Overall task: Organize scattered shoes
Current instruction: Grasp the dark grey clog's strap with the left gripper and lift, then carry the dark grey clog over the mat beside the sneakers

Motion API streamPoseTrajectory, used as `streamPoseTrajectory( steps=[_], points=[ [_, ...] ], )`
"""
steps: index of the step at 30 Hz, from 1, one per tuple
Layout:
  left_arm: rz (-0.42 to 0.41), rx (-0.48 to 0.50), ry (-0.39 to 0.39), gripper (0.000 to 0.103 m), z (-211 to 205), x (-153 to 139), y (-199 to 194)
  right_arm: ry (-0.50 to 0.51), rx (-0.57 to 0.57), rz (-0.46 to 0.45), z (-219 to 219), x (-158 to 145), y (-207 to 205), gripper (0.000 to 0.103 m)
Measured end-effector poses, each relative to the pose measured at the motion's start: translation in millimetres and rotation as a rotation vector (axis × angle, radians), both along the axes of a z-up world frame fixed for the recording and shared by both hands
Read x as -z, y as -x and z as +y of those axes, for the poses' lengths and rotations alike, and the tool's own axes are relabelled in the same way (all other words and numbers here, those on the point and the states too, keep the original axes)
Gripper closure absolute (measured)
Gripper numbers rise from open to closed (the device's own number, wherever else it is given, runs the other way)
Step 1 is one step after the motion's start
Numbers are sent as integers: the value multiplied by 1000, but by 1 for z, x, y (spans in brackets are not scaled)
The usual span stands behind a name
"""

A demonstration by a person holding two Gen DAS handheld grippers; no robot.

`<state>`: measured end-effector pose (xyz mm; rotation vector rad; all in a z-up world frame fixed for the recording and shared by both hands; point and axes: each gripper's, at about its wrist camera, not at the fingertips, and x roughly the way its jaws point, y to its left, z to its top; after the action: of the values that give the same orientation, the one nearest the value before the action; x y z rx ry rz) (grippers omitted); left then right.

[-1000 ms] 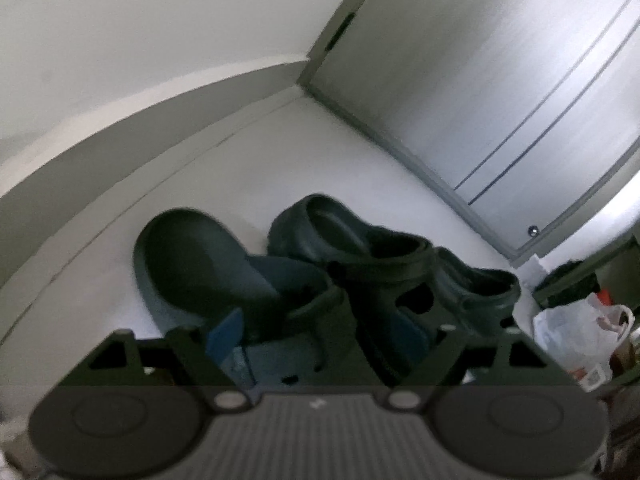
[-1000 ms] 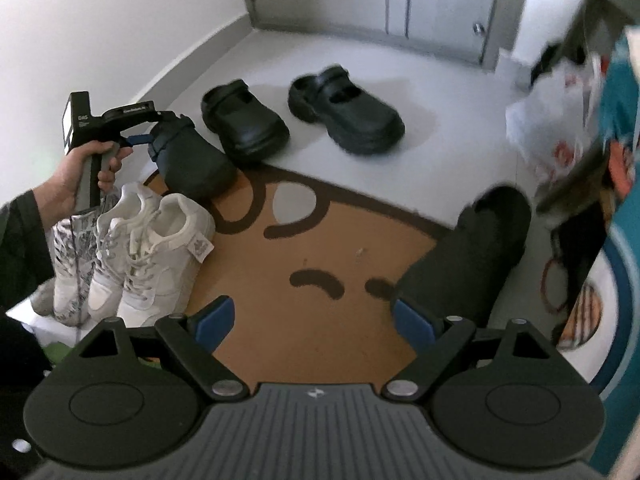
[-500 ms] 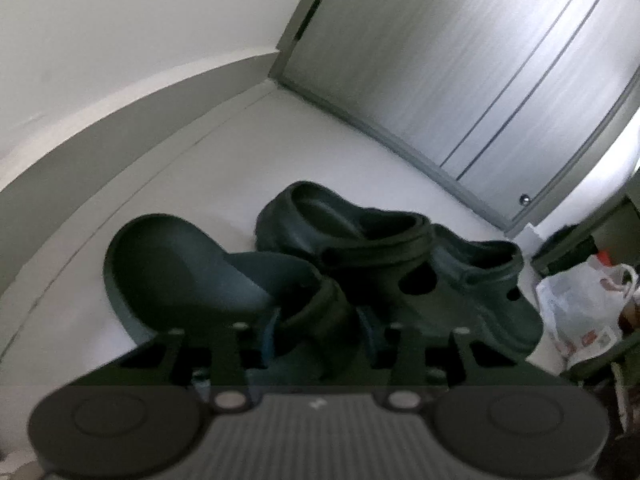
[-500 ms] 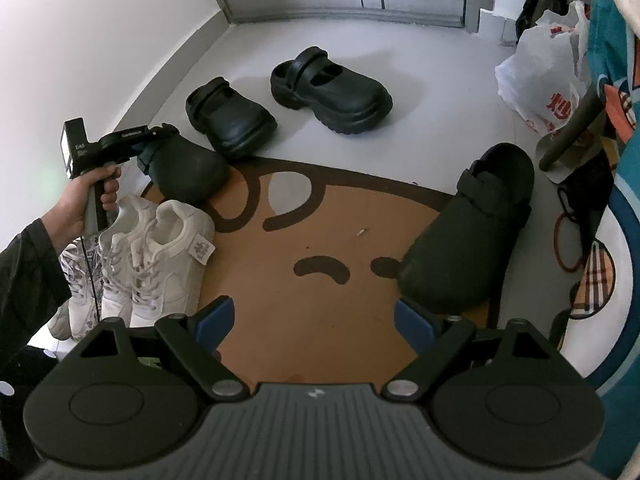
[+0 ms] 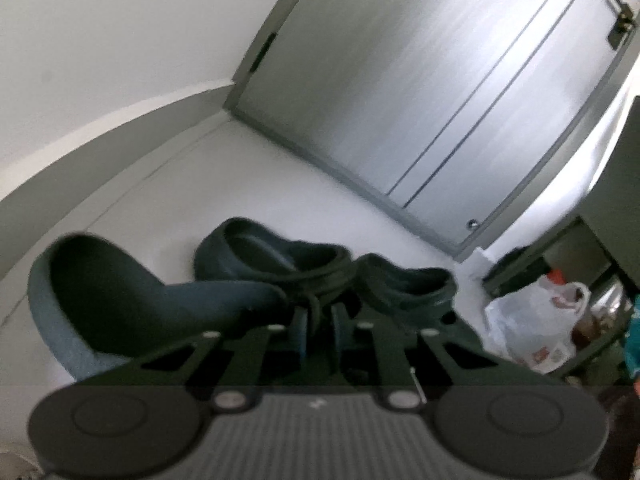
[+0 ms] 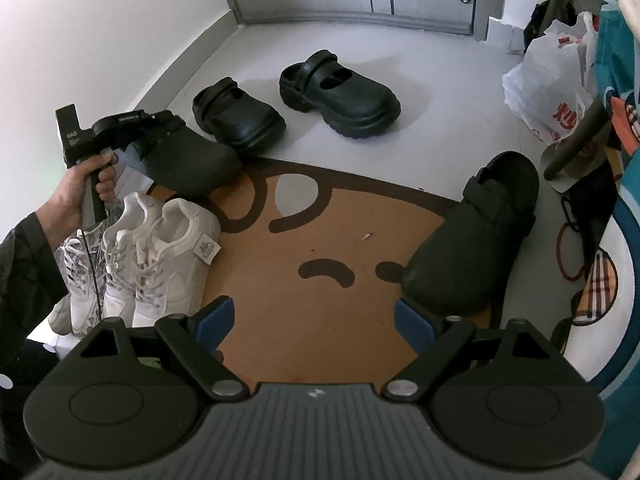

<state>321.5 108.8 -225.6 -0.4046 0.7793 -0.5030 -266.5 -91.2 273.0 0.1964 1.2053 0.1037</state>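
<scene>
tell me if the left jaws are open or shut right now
Shut on the black clog: in the left wrist view the left gripper has its jaws drawn close together, pinching the clog's heel strap.

Matt rubbery black clogs point(image 6: 340, 100), laced white leather-look sneakers point(image 6: 160, 248), a crinkled glossy plastic bag point(image 6: 548, 80), smooth grey floor point(image 6: 440, 72)

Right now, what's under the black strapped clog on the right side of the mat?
The black strapped clog has its toe end resting on the brown mat, its heel end over grey floor. The mat's dark line runs under it; anything else beneath is covered.
</scene>
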Motion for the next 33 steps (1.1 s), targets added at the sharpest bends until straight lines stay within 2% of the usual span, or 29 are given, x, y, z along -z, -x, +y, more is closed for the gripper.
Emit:
streamPoseTrajectory(
  steps=[8, 15, 24, 33],
  points=[
    [-51, 54, 51, 91, -5, -34, 12, 16, -30, -22, 7, -4, 1, 12],
    [-62, 152, 112, 91, -21, -59, 39, 40, -71, -52, 15, -11, 3, 12],
    [-17, 298, 157, 91, -47, -66, 80, 59, -125, -79, 24, -18, 5, 12],
    [23, 475, 200, 91, -74, -56, 109, 42, -187, -42, 33, -11, 8, 12]
  ],
)
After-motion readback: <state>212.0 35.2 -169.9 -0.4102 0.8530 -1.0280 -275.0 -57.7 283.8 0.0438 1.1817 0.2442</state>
